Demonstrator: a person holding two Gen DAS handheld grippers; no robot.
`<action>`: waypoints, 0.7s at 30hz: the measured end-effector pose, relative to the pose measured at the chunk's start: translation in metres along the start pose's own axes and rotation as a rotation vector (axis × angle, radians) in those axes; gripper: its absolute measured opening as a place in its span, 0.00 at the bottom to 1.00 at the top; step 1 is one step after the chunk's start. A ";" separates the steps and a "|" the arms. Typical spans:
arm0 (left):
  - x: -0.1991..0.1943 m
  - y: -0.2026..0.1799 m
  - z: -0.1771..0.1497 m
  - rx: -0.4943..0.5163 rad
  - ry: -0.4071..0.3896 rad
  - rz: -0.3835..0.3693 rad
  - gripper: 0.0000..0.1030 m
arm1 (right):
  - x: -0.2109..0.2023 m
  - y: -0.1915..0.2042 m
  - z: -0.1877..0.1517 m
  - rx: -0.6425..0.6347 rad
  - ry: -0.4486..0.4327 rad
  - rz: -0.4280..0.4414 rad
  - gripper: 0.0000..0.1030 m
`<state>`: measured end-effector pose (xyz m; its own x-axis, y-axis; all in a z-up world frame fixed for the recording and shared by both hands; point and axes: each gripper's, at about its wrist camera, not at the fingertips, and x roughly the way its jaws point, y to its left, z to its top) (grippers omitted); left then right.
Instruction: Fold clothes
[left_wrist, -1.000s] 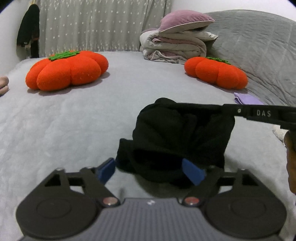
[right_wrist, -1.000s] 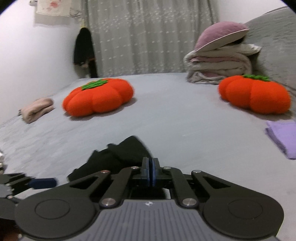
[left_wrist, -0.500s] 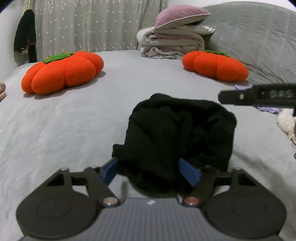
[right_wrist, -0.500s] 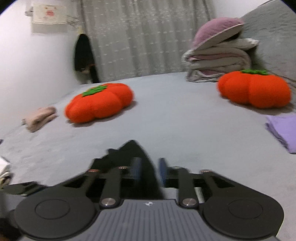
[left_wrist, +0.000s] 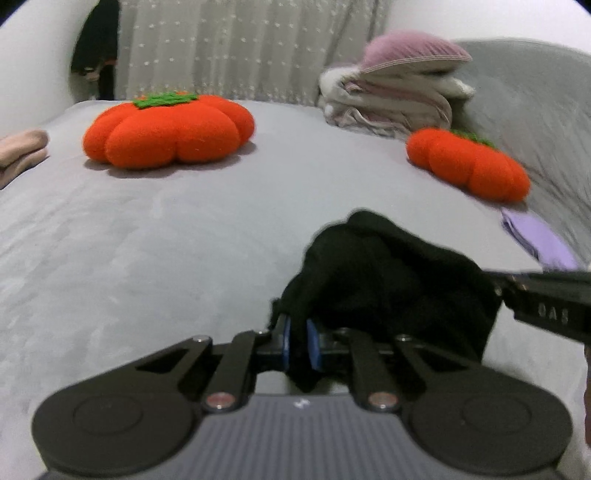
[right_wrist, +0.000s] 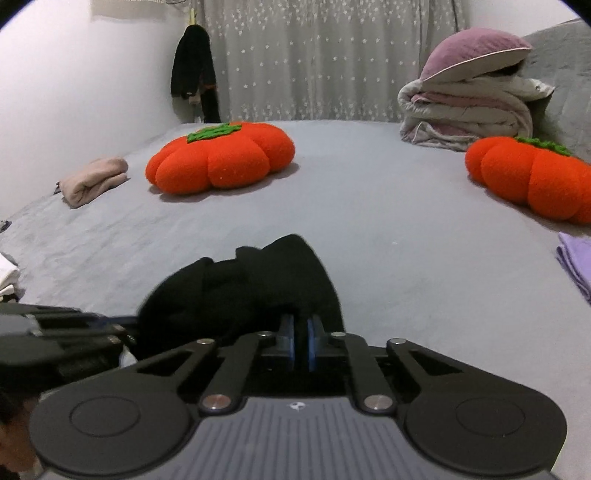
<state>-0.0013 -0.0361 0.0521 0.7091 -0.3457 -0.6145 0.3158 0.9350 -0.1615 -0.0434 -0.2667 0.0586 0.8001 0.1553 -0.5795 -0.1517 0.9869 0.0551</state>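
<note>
A grey bed fills both views. Two orange pumpkin cushions lie on it, one at 11 o'clock and one at 2 o'clock, with stacked bedding beyond. The black garment lies bunched at 6 o'clock, near the front edge. The left gripper and right gripper are each clenched on its cloth.

Open grey bed surface lies ahead. A left orange pumpkin-shaped plush cushion and a right one flank it; folded lilac cloth borders right.
</note>
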 end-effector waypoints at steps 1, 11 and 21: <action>-0.002 0.002 0.001 -0.008 -0.004 -0.002 0.09 | -0.002 -0.001 0.000 0.002 -0.006 -0.005 0.08; -0.013 0.011 0.008 -0.022 -0.030 0.007 0.09 | -0.012 -0.016 0.007 0.014 -0.060 -0.120 0.04; -0.032 0.033 0.020 -0.082 -0.085 0.026 0.09 | -0.024 -0.025 0.013 -0.004 -0.127 -0.271 0.04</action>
<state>-0.0011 0.0041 0.0817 0.7683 -0.3238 -0.5522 0.2469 0.9458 -0.2110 -0.0510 -0.2949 0.0819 0.8781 -0.1090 -0.4659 0.0751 0.9930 -0.0908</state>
